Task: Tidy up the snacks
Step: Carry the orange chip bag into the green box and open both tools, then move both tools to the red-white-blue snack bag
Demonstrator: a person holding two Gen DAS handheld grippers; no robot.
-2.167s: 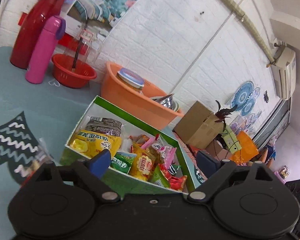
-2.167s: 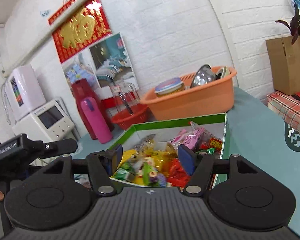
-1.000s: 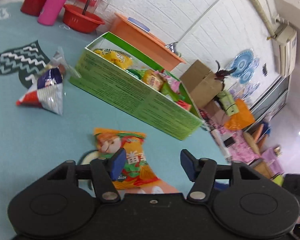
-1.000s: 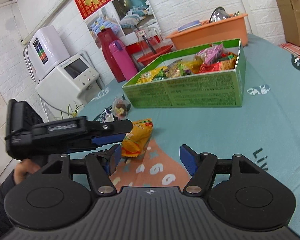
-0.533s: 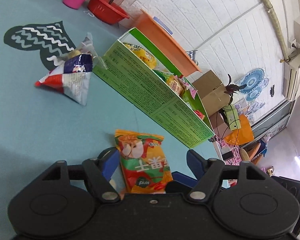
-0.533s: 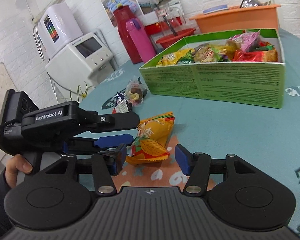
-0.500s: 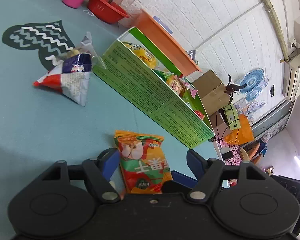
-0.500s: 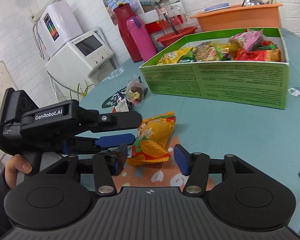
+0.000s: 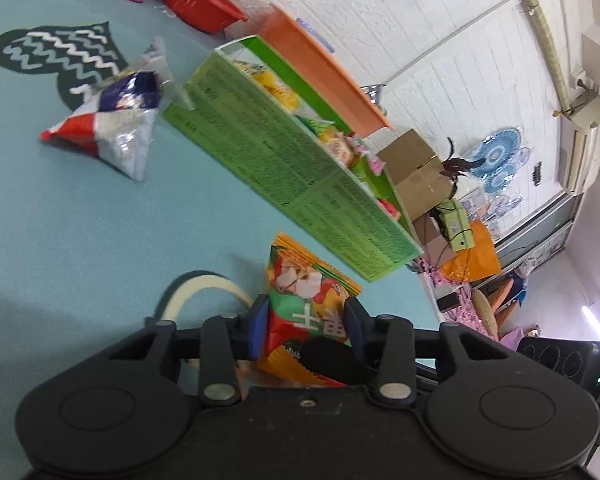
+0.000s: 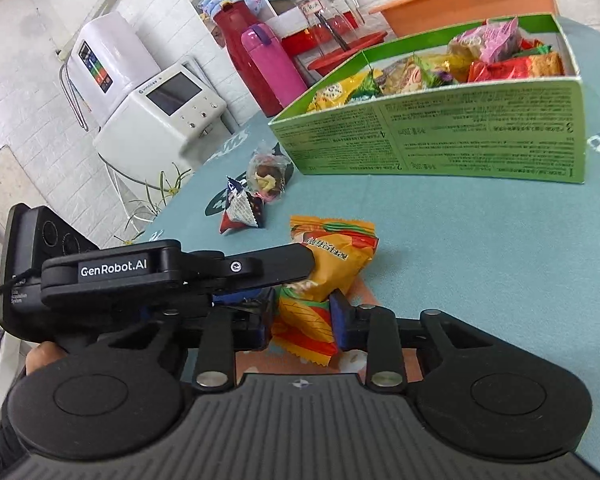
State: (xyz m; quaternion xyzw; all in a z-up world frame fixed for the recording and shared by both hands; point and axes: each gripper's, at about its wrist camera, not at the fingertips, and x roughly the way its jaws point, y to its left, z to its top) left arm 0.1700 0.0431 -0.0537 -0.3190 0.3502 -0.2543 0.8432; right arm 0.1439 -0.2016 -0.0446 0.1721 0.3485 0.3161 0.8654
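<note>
Orange and crinkly, the snack bag (image 9: pixel 312 312) lies on the teal table (image 9: pixel 60 220) at about 6 o'clock in my left view, and my left gripper (image 9: pixel 306 328) is squeezed onto its near end, with the green box (image 9: pixel 292 172) up at 1 o'clock. In my right view my right gripper (image 10: pixel 302 320) is also clamped on that bag (image 10: pixel 324 276), near 6 o'clock, with the box (image 10: pixel 440 140) at 1 o'clock. I think two grips on one puffy bag could tear or pop it if my hands pull apart.
</note>
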